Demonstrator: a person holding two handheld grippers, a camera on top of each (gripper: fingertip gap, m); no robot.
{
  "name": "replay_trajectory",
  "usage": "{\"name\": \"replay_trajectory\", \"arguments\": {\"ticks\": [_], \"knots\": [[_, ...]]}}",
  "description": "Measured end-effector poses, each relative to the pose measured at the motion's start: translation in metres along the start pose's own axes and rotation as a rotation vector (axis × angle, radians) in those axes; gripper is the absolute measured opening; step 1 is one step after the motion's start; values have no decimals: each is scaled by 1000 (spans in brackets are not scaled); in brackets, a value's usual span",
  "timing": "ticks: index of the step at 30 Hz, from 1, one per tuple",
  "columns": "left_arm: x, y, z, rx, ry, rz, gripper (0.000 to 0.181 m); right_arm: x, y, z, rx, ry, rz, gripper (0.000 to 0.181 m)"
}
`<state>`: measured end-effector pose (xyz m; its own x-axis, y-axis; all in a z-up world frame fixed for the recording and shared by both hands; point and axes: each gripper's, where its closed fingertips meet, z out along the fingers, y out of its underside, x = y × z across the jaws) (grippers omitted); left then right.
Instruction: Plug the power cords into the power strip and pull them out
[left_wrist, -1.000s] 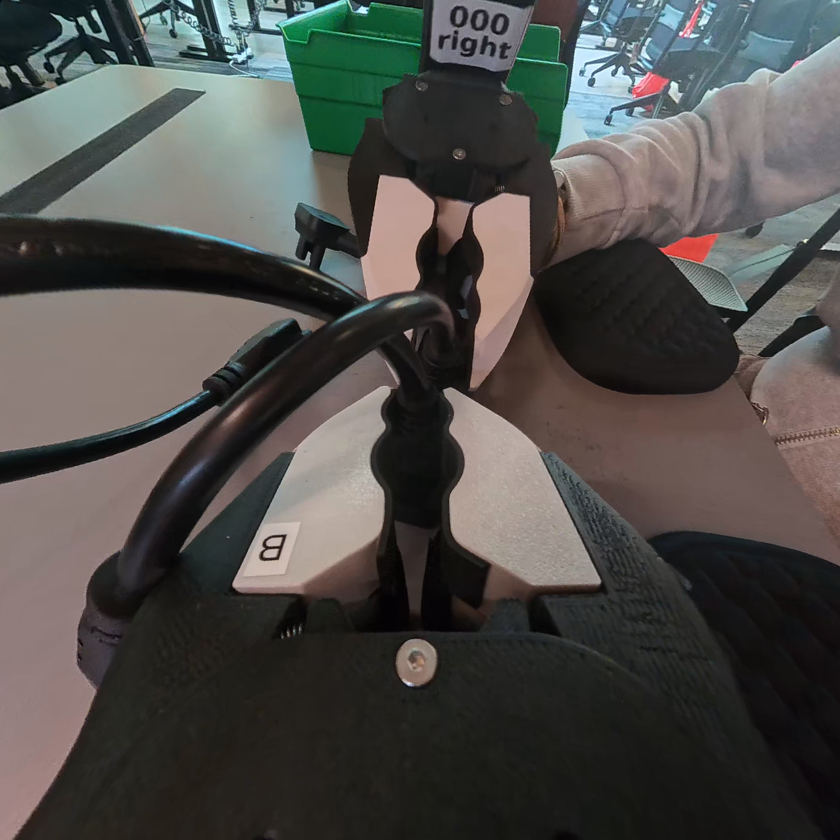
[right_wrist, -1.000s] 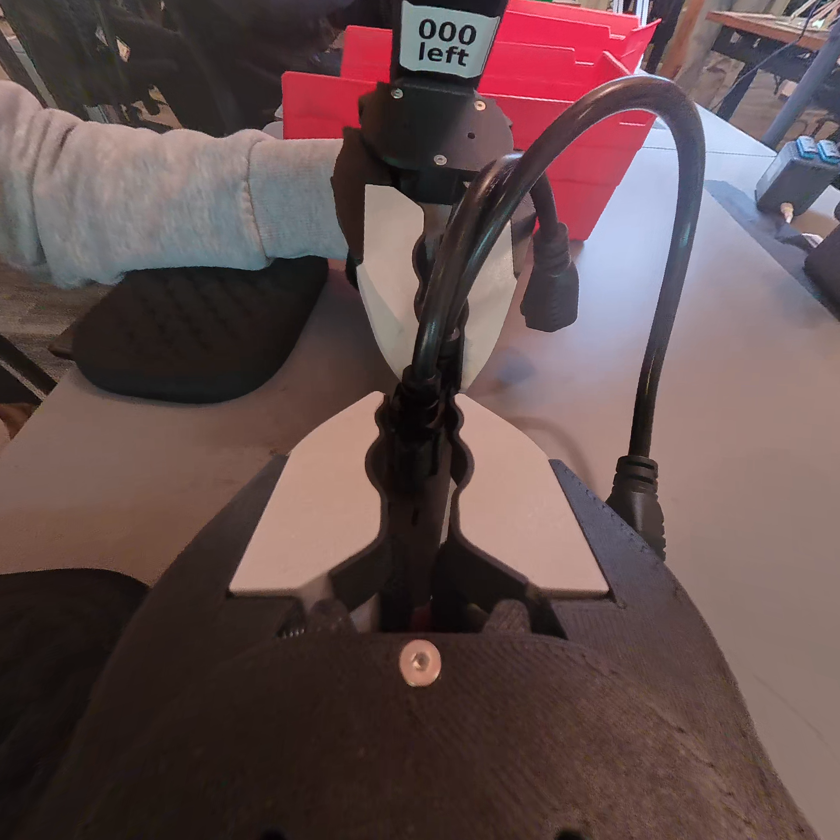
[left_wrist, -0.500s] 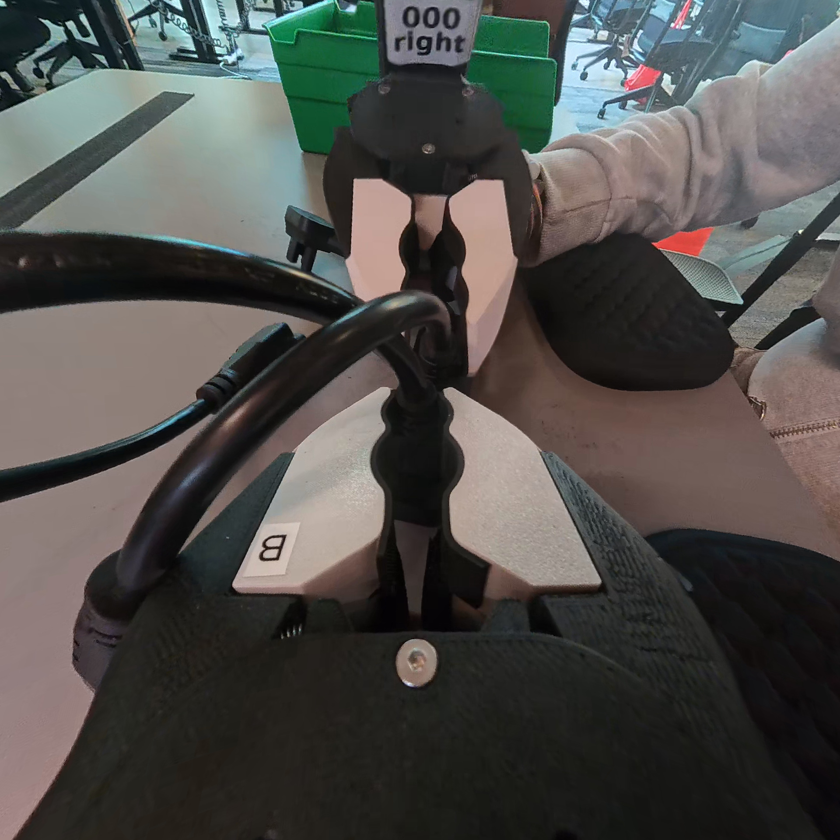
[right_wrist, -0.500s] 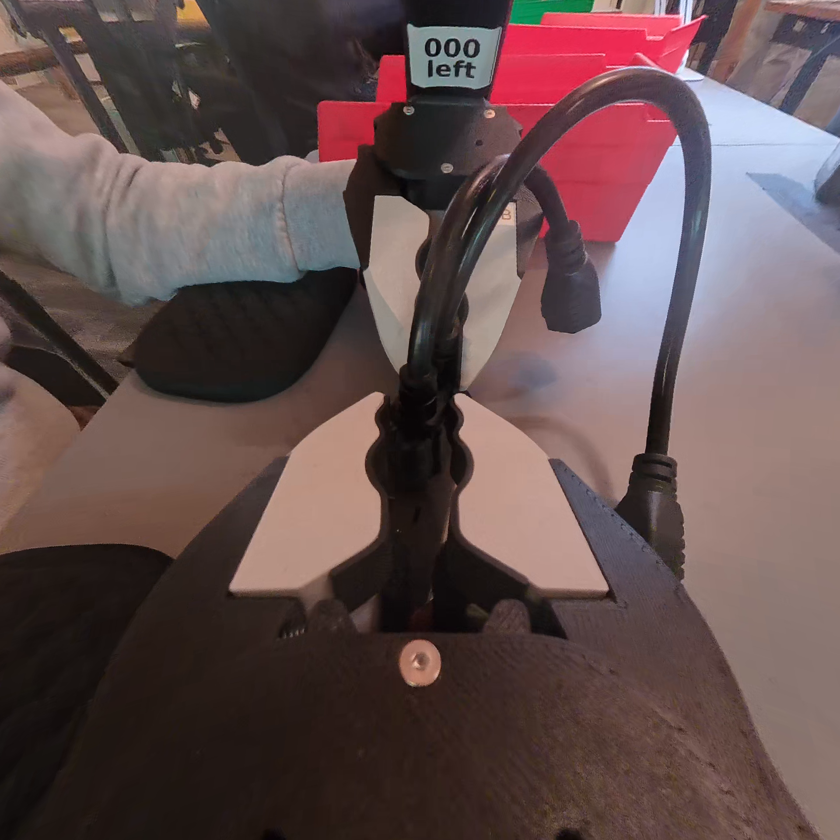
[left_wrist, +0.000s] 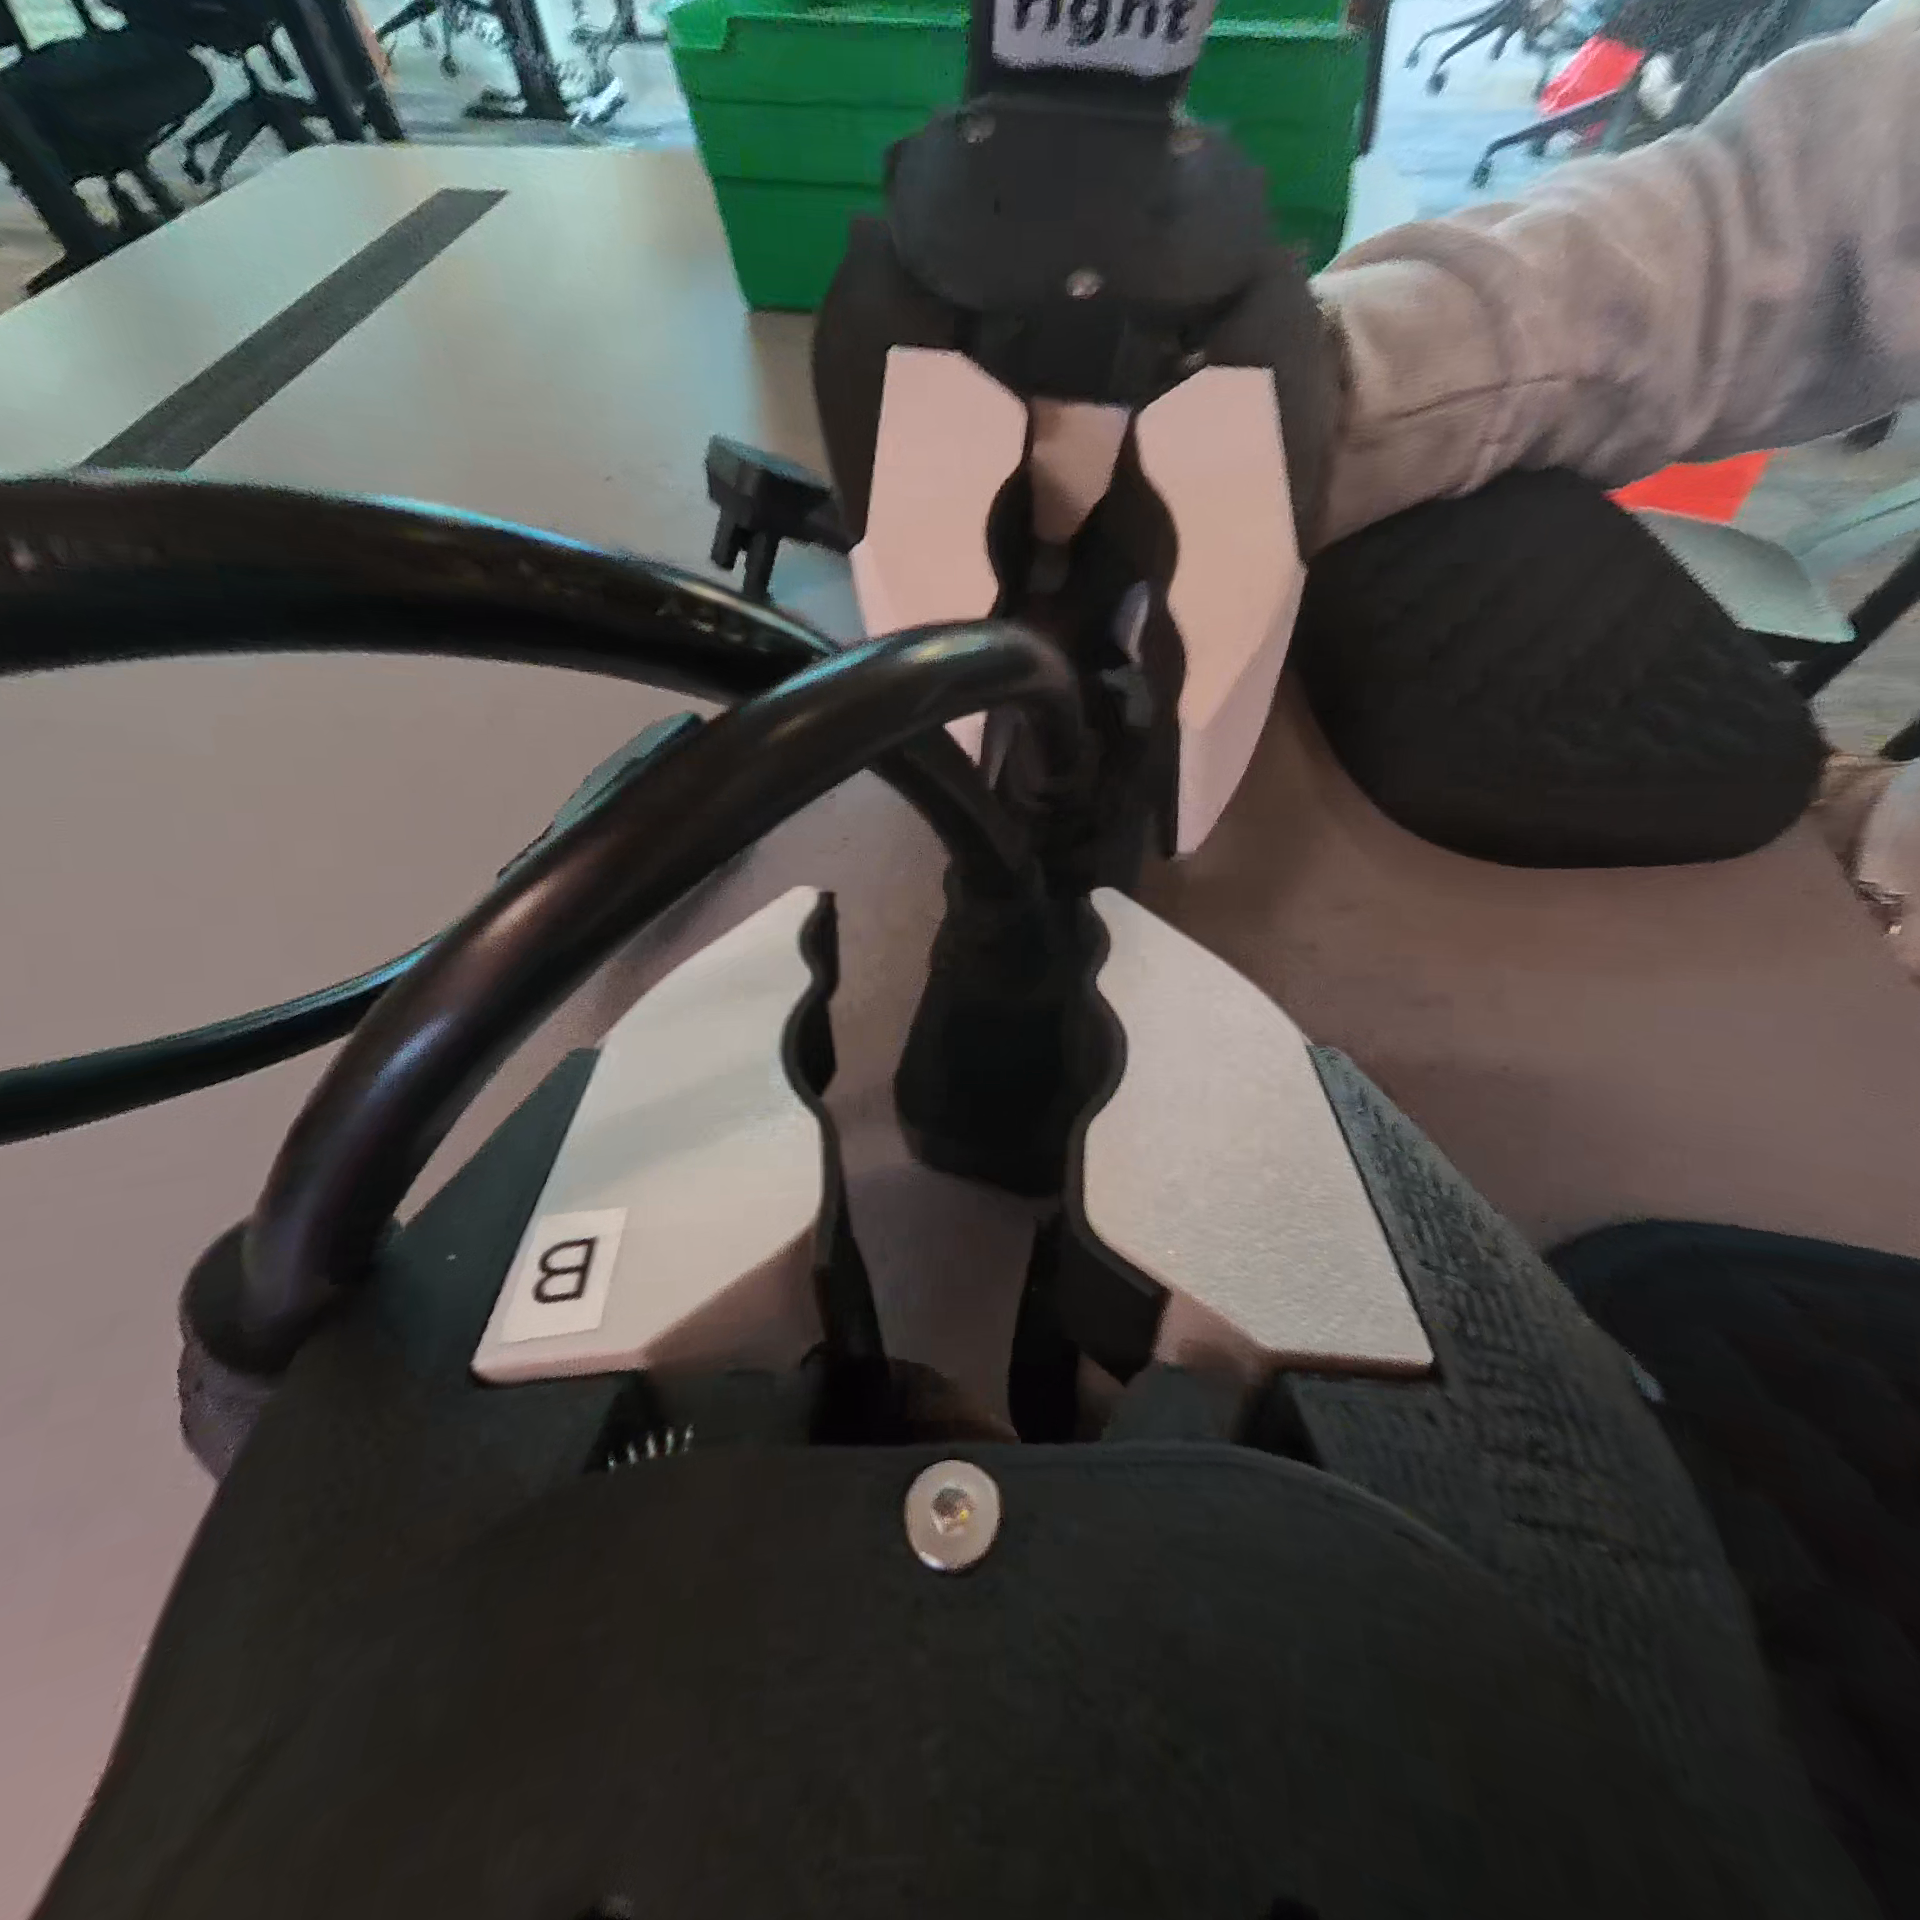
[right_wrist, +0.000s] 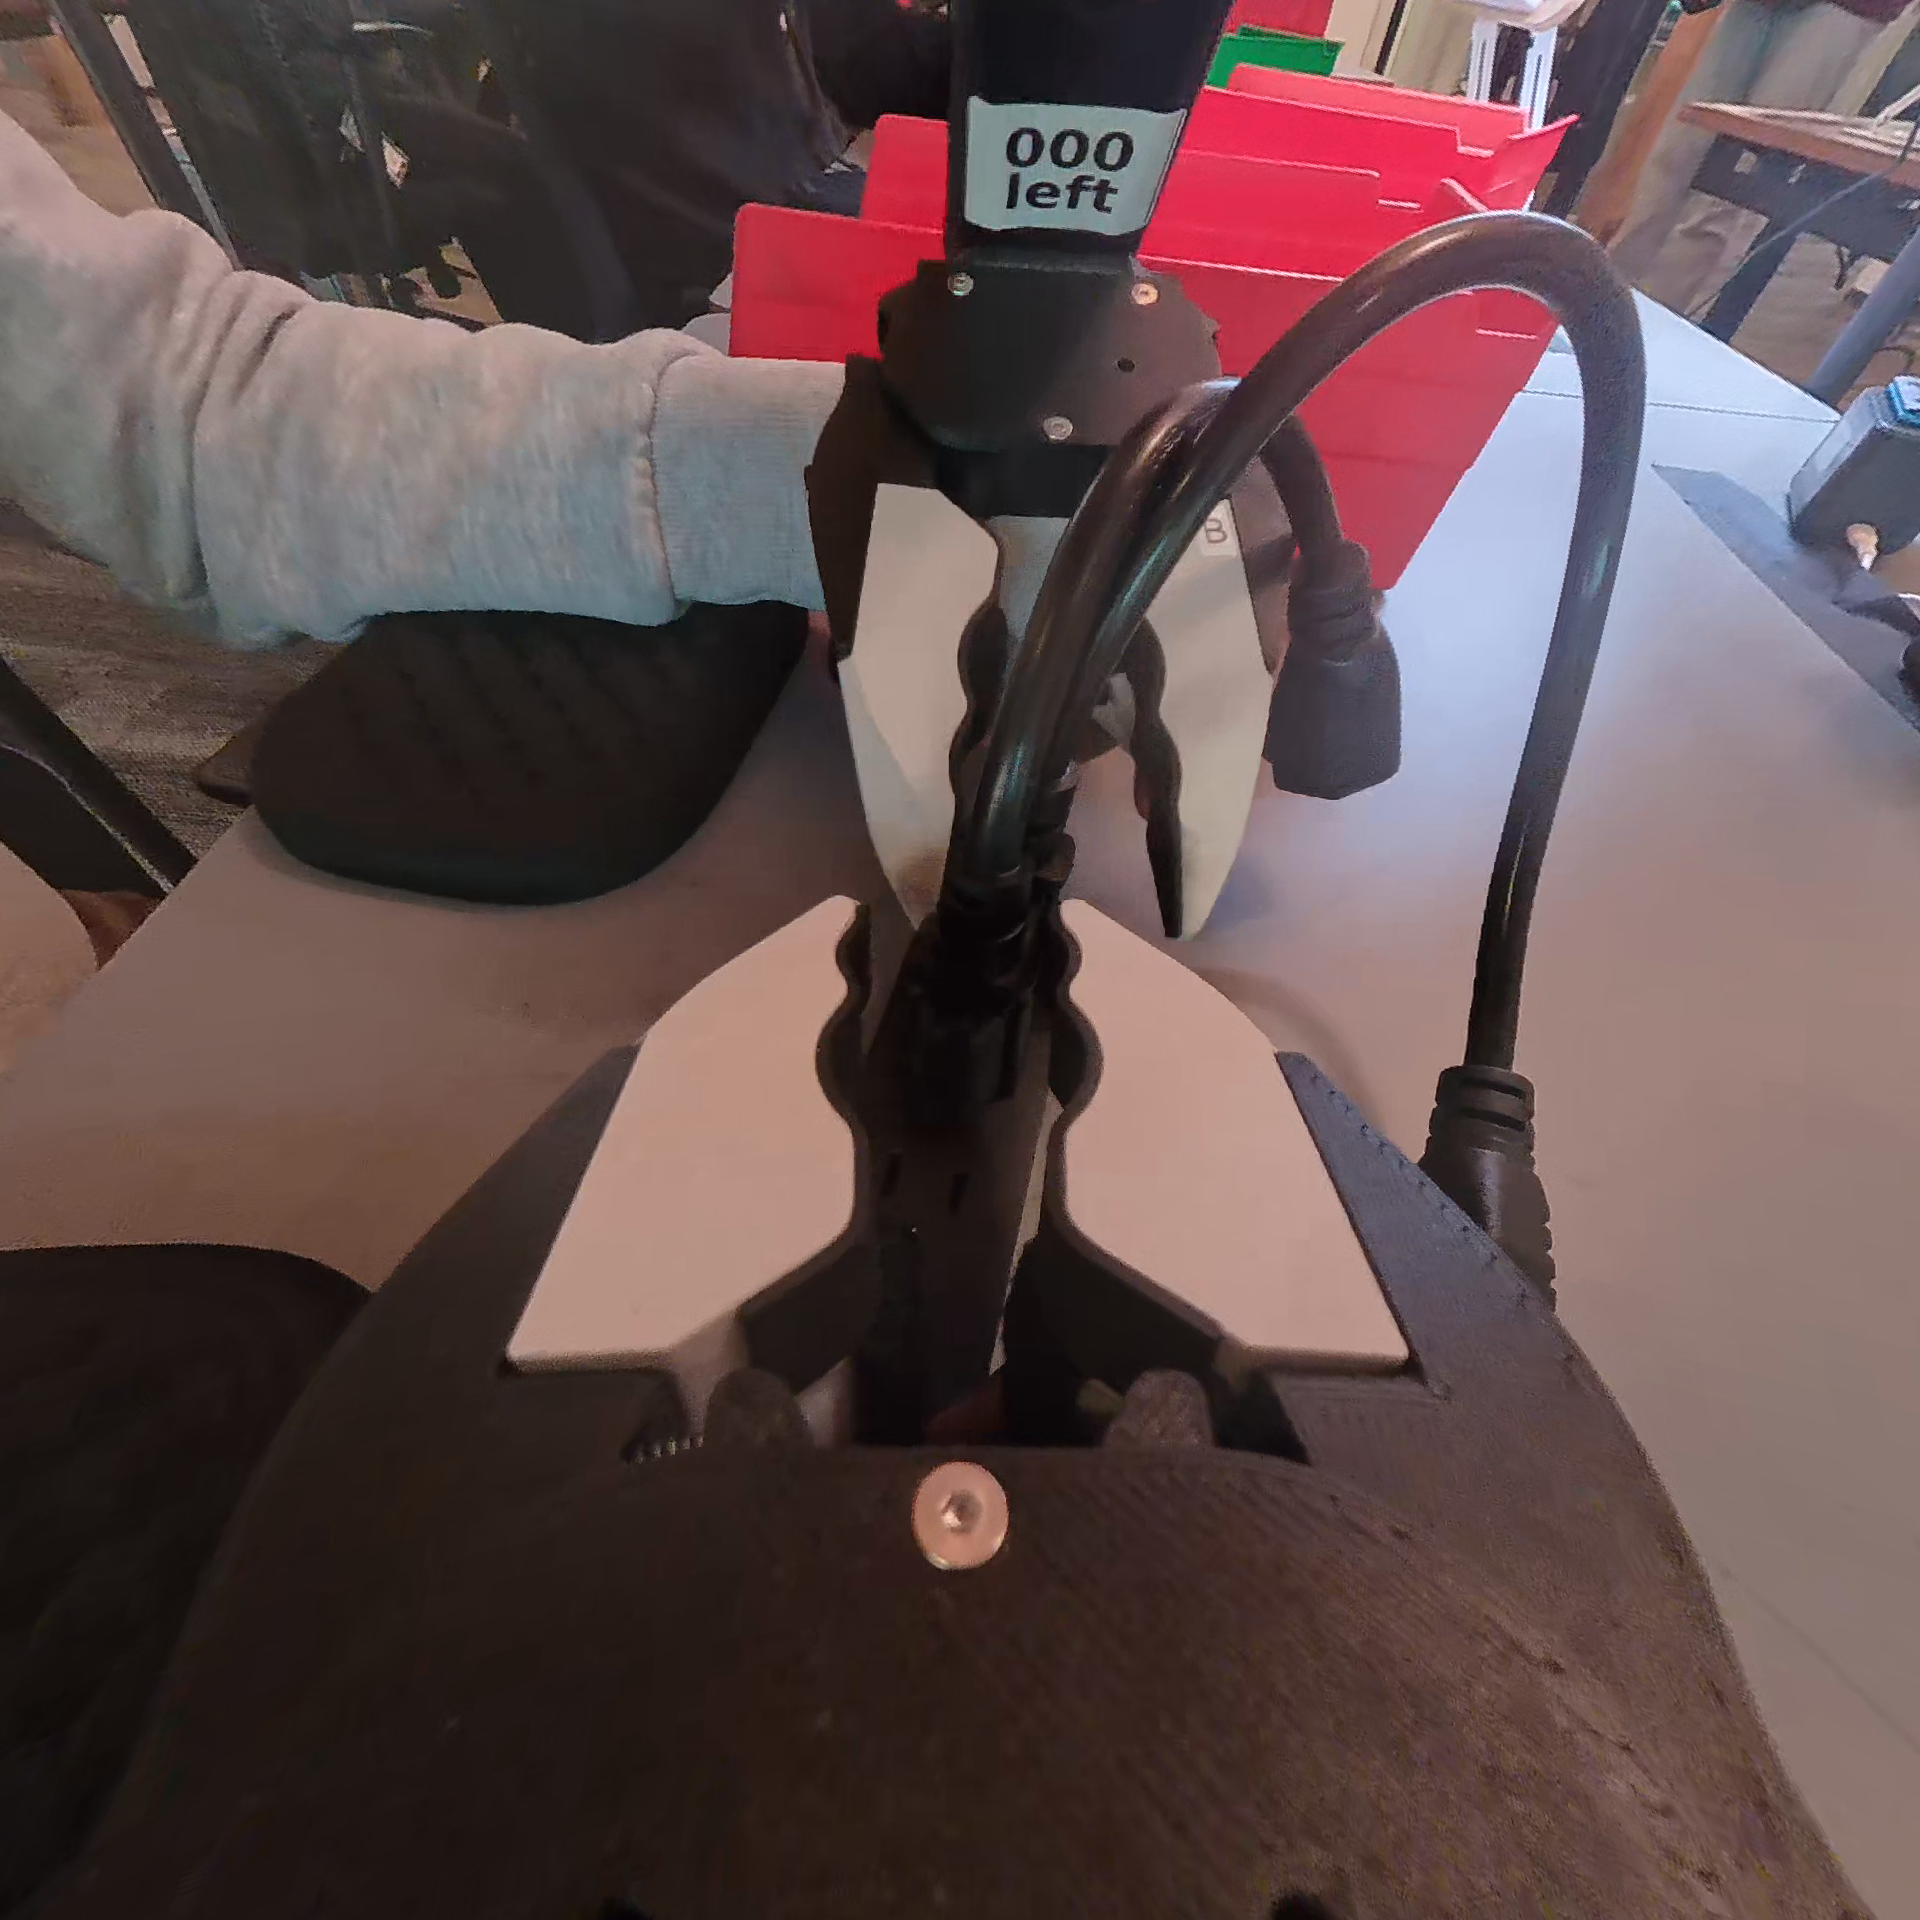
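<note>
The left gripper (left_wrist: 956, 914) stood with its jaws apart, a black plug (left_wrist: 992, 1060) lying loose between them against the right-hand finger. The right gripper (right_wrist: 961, 925) faced it tip to tip, jaws also parted somewhat around its own plug (right_wrist: 956, 1023), though whether they still pinched it was unclear. Both cords (right_wrist: 1558, 540) arched above the table (right_wrist: 1714, 987), between a green bin (left_wrist: 831, 156) and a red bin (right_wrist: 1403, 343).
</note>
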<state>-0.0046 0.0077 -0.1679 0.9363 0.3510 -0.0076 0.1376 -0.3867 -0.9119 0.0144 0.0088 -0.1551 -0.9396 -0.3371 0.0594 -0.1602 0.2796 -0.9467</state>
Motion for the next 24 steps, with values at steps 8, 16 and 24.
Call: {"name": "replay_trajectory", "arguments": {"ticks": [8, 16, 24], "knots": [[12, 13, 9, -95, 74, 24, 26, 2, 13, 6, -96, 22, 17, 26], [11, 15, 7, -99, 99, -61, 27, 2, 9, 10, -67, 52, 11, 25], [13, 17, 10, -120, 95, -54, 28, 0, 10, 7, -56, 47, -50, 25]]}}
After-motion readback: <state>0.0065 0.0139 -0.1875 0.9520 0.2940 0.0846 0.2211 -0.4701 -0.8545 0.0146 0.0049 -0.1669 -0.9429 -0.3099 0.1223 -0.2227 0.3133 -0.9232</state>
